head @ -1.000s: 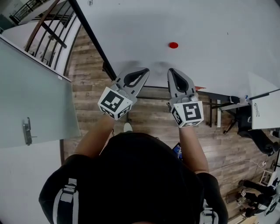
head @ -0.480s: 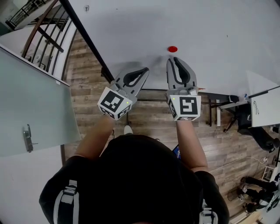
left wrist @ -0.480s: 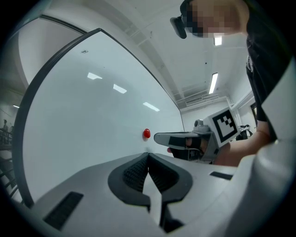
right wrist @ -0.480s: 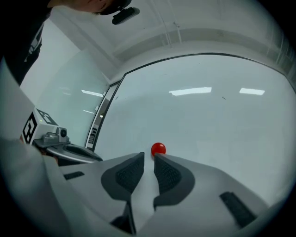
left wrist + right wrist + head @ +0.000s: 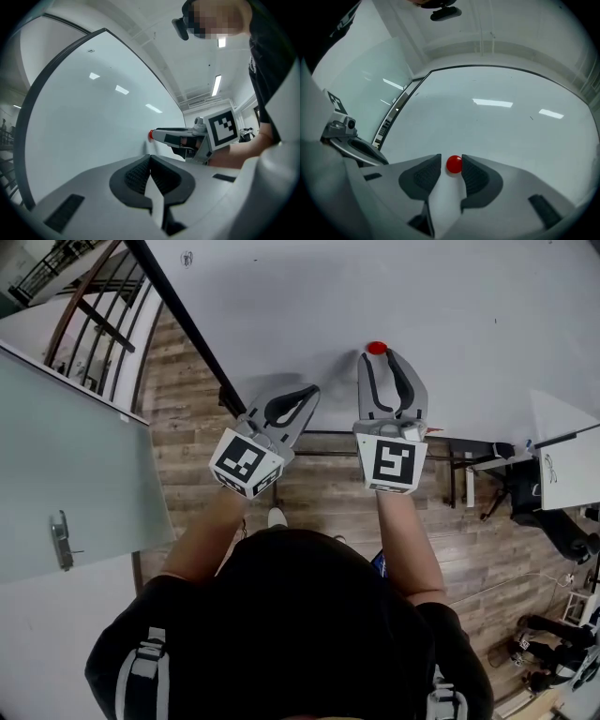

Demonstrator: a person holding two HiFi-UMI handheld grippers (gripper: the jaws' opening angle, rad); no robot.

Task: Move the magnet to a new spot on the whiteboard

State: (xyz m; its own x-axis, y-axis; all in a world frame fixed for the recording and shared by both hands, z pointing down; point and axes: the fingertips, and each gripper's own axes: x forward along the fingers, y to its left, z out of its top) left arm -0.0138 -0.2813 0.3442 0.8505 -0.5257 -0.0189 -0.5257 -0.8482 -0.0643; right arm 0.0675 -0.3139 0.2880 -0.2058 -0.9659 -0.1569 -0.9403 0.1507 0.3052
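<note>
A: Our left hand-held gripper (image 5: 150, 159): jaws together, nothing between them, whiteboard (image 5: 84, 122) ahead.
B: We note the right hand-held gripper (image 5: 158, 135) beyond, jaws just opening, red magnet (image 5: 150, 135) at its tips.

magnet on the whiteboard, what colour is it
The magnet is red, clearest in the right gripper view.
</note>
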